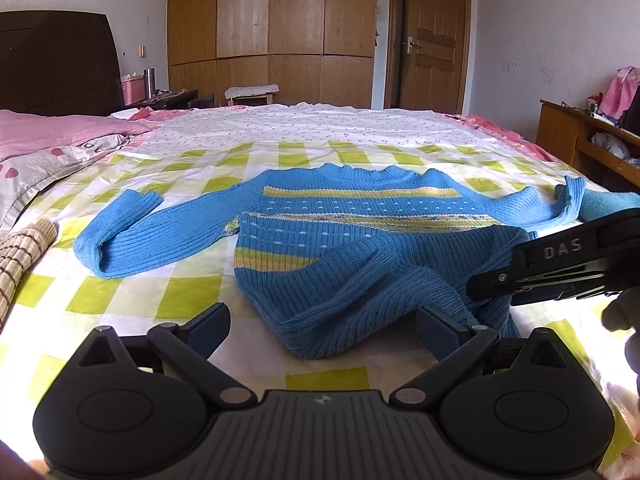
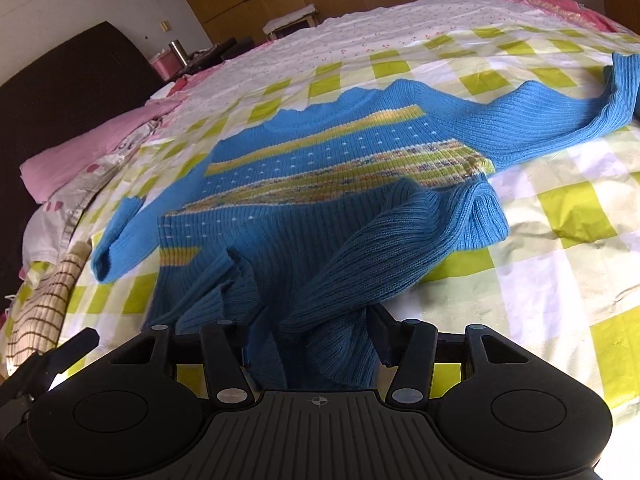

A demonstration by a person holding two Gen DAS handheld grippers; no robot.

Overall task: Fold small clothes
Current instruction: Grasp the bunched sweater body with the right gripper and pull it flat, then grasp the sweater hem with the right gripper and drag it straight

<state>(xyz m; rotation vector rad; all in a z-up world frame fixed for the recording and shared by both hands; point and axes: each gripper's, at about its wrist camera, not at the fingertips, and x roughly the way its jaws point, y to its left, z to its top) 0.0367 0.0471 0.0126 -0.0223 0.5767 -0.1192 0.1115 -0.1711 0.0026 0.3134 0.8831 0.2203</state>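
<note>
- Blue striped sweater [image 1: 360, 236] spread on a green-checked bed sheet [image 1: 132, 292], sleeves out to both sides, hem bunched and lifted.
- Right hand-held gripper [image 2: 316, 328] clenched on the raised hem.
- Left hand-held gripper [image 1: 320, 328] released, fingers spread just short of the hem.

Left tongs [image 1: 322, 326] spread, right tongs [image 2: 310, 334] clamped

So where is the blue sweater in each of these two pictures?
Left wrist view: the sweater lies centre frame on the checked bedspread, hem nearest the open left claw.
Right wrist view: it fills the centre, hem bunched in the right claw.
Shared landmark: the yellow stripe below its collar.
</note>
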